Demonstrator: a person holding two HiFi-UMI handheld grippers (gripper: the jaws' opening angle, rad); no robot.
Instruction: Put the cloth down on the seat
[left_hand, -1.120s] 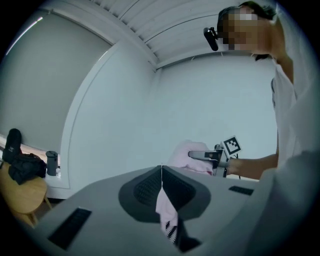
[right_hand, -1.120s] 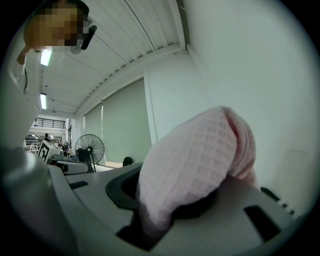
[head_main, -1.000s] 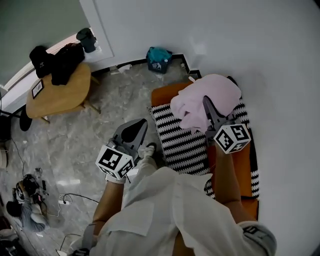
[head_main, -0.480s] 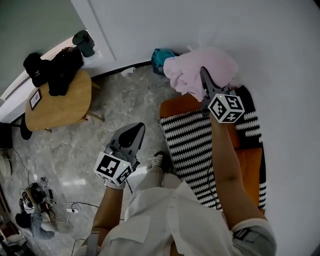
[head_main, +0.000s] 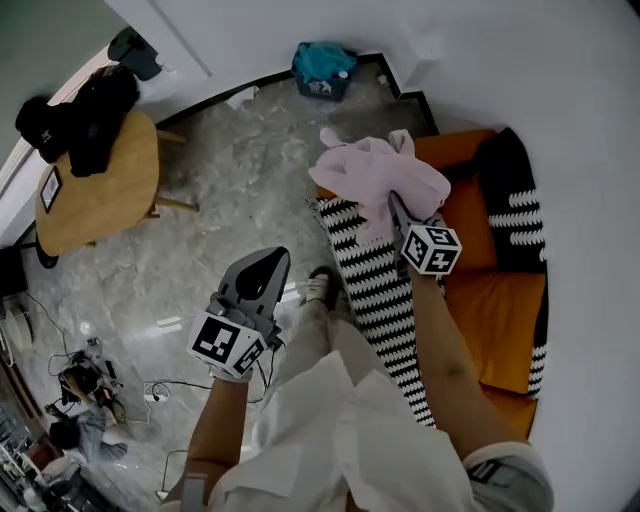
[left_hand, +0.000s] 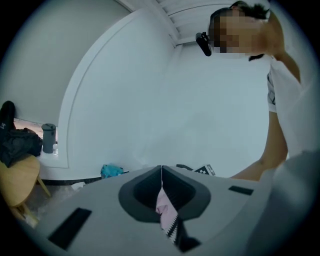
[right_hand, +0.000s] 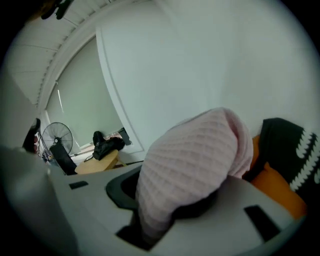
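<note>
**Cloth held in right gripper above seat edge**

Left gripper (head_main: 266, 262): held low over the floor (head_main: 200, 250), beside the person's shoe (head_main: 320, 287). Its own view shows the jaws closed tip to tip, with nothing caught between them.

Right gripper (head_main: 396, 208): held out over the left edge of the seat (head_main: 500, 310). Its jaws are clamped on the cloth (head_main: 375, 172), and a thick pink fold fills the gap between them and bulges out over both.

Cloth: a crumpled bunch rather than a flat sheet. In the head view its long axis runs across the frame, from a loose corner pointing far-left over the floor to the gripped end at the right. A shorter fold hangs toward the striped throw (head_main: 365, 280) that covers the seat's left part. The bunch lies partly over the throw and partly over the floor. Whether it touches the throw cannot be told.

Seat: orange, with a black patterned cushion (head_main: 512, 190) at its far end.

Beyond: a wooden table (head_main: 105, 195) carrying dark items stands far left, and a teal bag (head_main: 320, 62) sits against the wall.
</note>
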